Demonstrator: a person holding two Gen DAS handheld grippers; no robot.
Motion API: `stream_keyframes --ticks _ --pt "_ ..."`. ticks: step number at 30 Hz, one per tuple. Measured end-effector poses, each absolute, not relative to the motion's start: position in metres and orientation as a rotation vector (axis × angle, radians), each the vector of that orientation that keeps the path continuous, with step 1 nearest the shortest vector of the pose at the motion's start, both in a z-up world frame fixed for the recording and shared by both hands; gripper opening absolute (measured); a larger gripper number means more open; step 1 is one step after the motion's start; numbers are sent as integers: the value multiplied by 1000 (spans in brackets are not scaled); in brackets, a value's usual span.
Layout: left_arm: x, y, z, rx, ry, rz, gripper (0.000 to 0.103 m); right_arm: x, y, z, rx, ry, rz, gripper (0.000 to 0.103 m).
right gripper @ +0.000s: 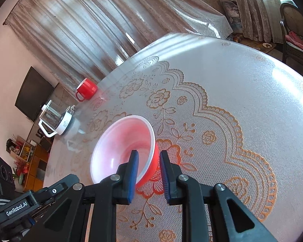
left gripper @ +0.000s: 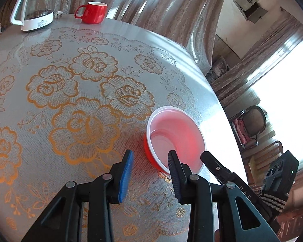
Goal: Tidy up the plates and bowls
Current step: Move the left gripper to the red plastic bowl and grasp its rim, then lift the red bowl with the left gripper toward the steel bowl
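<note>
Black gripper arms fill the bottom of both views. Across most of each frame a round table (left gripper: 171,46) is spread with a lace cloth patterned in gold roses. At lower right of the left wrist view, a red bowl (left gripper: 174,135) with a white rim is seen standing on the cloth. In the right wrist view its near wall is clasped by the right gripper (right gripper: 148,157), one finger inside and one outside. The left gripper (left gripper: 151,157) is held unclenched just beside the bowl, nothing between its blue pads. At upper left, a glass kettle (left gripper: 35,7) and a red mug (left gripper: 93,12) are set near the table's far edge.
</note>
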State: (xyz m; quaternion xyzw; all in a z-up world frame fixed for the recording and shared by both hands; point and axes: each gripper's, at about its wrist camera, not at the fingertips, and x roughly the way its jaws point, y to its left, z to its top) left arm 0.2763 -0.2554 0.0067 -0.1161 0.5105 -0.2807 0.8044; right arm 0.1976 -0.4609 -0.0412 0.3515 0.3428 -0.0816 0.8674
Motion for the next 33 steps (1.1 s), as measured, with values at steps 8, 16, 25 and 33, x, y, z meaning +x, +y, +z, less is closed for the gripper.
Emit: stream_keyframes --ticks 8,16,25,33 --pt "277 -268 -4 -245 1117 -626 12 200 -458 -47 745 732 -145 12" --pt "265 -241 -4 -236 1131 -559 12 198 -445 -48 771 742 -92 12" --pt "237 -188 7 -256 1090 -496 12 197 -404 -42 747 776 -5 12" --pt "221 -147 12 -269 1084 -437 12 194 -365 -38 727 810 77 12"
